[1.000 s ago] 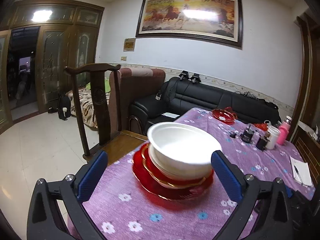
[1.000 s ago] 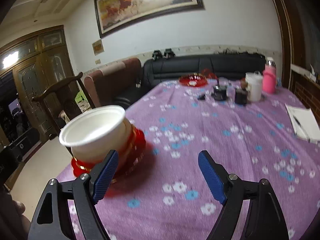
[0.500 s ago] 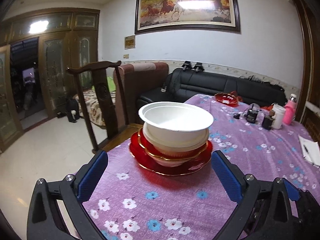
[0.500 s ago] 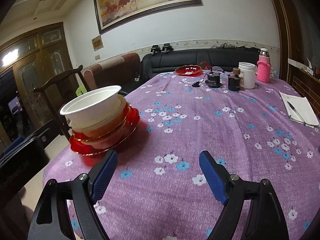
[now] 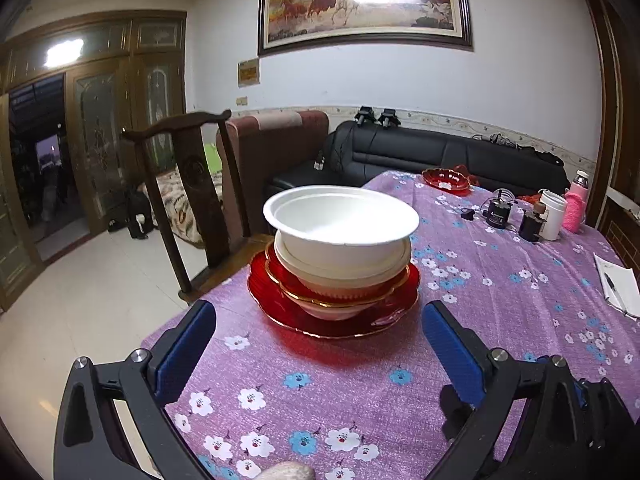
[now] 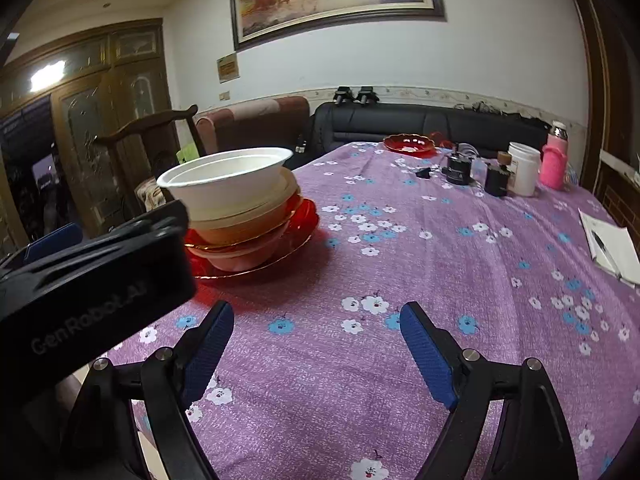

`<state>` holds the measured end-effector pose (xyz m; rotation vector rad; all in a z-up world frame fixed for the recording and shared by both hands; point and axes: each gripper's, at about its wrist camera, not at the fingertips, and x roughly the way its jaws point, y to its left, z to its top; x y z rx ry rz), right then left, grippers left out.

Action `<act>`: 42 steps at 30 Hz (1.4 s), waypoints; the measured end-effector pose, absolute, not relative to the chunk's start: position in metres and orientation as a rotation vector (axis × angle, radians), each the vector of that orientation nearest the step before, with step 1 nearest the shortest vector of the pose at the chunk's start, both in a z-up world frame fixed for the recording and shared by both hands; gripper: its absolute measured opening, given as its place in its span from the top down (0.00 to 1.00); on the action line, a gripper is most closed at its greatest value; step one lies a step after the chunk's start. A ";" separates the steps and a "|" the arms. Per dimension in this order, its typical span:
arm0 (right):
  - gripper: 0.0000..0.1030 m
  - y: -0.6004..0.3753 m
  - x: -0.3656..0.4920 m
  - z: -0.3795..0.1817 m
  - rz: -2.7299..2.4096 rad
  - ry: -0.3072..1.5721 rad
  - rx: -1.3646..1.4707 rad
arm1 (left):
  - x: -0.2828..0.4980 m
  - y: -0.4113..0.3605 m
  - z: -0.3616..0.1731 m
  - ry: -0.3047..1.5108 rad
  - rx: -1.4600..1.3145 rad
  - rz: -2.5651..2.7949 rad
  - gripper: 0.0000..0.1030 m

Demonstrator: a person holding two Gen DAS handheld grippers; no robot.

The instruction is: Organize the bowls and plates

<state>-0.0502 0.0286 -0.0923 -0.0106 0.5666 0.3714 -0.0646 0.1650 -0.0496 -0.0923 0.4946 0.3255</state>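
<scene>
Stack: a white bowl (image 5: 340,216) sits on top of a second white bowl (image 5: 344,266), which rests in gold-rimmed red dishes on a wide red plate (image 5: 332,312). The whole pile stands near the table's near-left corner, at about 12 o'clock in the left wrist view and 10 o'clock in the right wrist view.
Other dish: a small red dish (image 6: 409,144) lies at the far end of the purple cloth (image 6: 400,264), well apart from the pile.
Left tongs (image 5: 318,342): wide apart and empty, with the pile just beyond the tips.
Right tongs (image 6: 316,346): wide apart and empty over bare cloth, with the pile off to their left.
Top bowl handling: it looks thin and light, perhaps disposable, so it would flex and could tip under a hard squeeze. Best taken by the rim at one side, one pad inside and one outside.
Red dishes handling: they look glassy, smooth, brittle and heavier. The scalloped gold rim is the only lip to pinch.
Risk: the pile is tall and the top bowl leans slightly, so a nudge might slide it.
Far clutter: a white jar (image 6: 523,168) and a pink bottle (image 6: 554,160) stand at 1 o'clock.
</scene>
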 end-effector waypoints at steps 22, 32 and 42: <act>0.14 0.057 -0.043 -0.104 0.384 0.620 -0.080 | -0.049 0.191 -0.067 0.608 -0.174 0.284 0.00; 0.14 0.067 -0.032 -0.102 0.377 0.641 -0.114 | -0.039 0.200 -0.075 0.659 -0.216 0.255 0.00; 0.14 0.072 -0.024 -0.107 0.379 0.671 -0.116 | -0.037 0.203 -0.076 0.663 -0.225 0.251 0.00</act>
